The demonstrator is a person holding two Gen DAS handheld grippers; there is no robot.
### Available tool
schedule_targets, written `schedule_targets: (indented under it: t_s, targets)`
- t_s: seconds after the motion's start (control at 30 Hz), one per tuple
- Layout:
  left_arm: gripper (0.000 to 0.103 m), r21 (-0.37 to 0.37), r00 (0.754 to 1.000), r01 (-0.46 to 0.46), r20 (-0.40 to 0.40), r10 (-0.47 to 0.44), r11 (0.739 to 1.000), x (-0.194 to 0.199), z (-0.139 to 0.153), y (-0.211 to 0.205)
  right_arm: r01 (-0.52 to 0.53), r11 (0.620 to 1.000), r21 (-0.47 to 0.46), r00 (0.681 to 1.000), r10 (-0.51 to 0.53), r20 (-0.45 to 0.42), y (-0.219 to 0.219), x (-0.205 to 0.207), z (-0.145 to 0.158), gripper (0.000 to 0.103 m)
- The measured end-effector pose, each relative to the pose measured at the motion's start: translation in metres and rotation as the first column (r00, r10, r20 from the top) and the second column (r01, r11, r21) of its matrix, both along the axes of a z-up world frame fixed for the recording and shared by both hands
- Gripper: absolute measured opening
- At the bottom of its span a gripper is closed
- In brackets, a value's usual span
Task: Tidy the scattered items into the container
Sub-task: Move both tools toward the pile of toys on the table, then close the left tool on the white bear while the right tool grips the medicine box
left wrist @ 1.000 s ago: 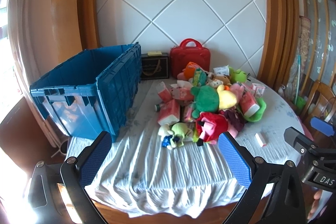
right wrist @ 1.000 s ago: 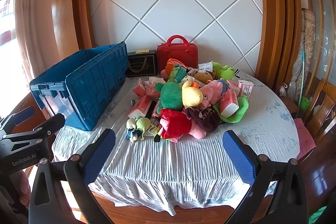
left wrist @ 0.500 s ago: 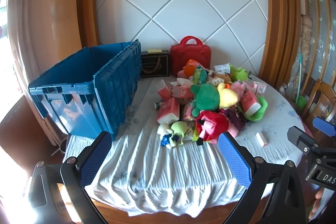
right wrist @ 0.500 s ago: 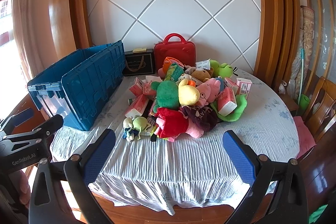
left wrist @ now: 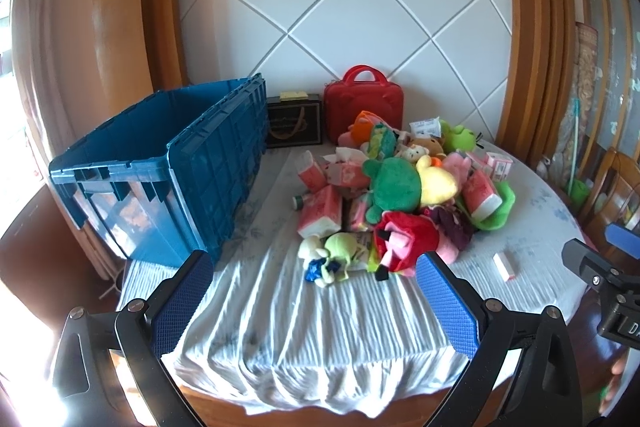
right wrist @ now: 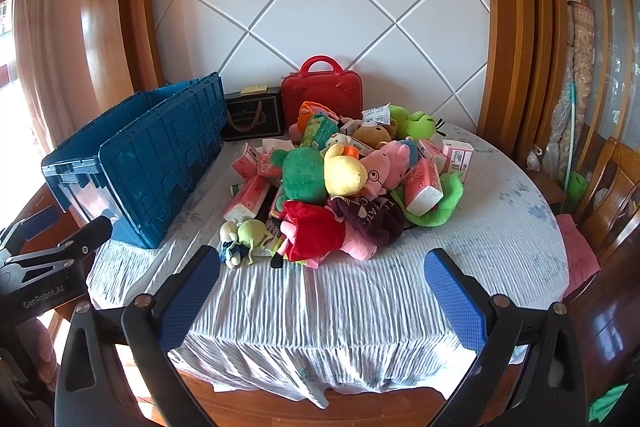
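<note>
We hold both grippers at the near edge of the tabletop point(right wrist: 500, 235), which is draped in a pale striped cloth. Our left gripper point(left wrist: 314, 301) has its blue-padded fingers spread wide with nothing between them, and our right gripper point(right wrist: 322, 301) is spread just as wide and equally empty.

The scattered items sit in one heap at the middle of the tabletop — soft toys and pink tissue packs piled on one another. At the front lies a red plush point(right wrist: 316, 231), touching a dark maroon plush point(right wrist: 372, 219) to its right. Just left of the red one rests a small pale green toy point(left wrist: 340, 251). Higher in the heap a green plush point(left wrist: 396, 183) leans against a yellow plush point(right wrist: 344, 175), with a pink pig plush point(right wrist: 380, 163) beside that. A pink tissue pack point(left wrist: 320, 215) lies at the left edge of the heap, and another point(right wrist: 422, 185) rests on a bright green plush on the right. One small pink box point(left wrist: 504, 267) lies apart from the pile, near the right edge.

The blue container point(left wrist: 216, 163) stands open on the left side of the tabletop, well apart from both grippers; what we can see of its inside looks bare. Behind the heap, against the white quilted wall, stand a red case point(right wrist: 322, 93) with a handle and a black box point(left wrist: 294, 125).
</note>
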State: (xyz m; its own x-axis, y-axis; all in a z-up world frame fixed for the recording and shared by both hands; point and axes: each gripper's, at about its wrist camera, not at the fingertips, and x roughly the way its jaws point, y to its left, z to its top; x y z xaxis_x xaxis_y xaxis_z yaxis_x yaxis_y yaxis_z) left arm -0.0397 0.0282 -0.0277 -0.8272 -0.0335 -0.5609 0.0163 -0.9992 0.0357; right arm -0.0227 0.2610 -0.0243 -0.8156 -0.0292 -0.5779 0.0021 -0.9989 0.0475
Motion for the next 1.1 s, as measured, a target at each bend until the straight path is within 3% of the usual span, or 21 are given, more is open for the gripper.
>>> schedule_targets:
  t_s: [0.2, 0.5, 0.77, 0.97, 1.1]
  targets:
    - [0.103, 0.016, 0.999, 0.002, 0.039, -0.002, 1.000, -0.035, -0.023, 0.004, 0.064, 0.998, 0.020, 0.997, -0.065, 0.045, 0.030, -0.026, -0.022, 0.103]
    - [0.103, 0.047, 0.981, 0.008, 0.195, -0.017, 0.999, -0.103, -0.086, 0.006, 0.105, 0.993, 0.049, 0.988, -0.110, 0.108, 0.081, -0.076, -0.067, 0.103]
    - [0.103, -0.004, 0.952, -0.050, 0.302, 0.048, 0.999, -0.165, -0.155, -0.007, 0.142, 0.989, 0.050, 0.956, -0.150, 0.253, 0.143, -0.130, -0.129, 0.103]
    - [0.103, 0.017, 0.925, -0.069, 0.374, 0.058, 0.997, -0.205, -0.198, -0.005, 0.167, 0.983, 0.070, 0.919, -0.181, 0.350, 0.178, -0.162, -0.171, 0.103]
    - [0.103, -0.034, 0.911, -0.056, 0.406, 0.065, 0.998, -0.234, -0.222, 0.005, 0.188, 0.981, 0.053, 0.889, -0.193, 0.415, 0.198, -0.184, -0.200, 0.103]
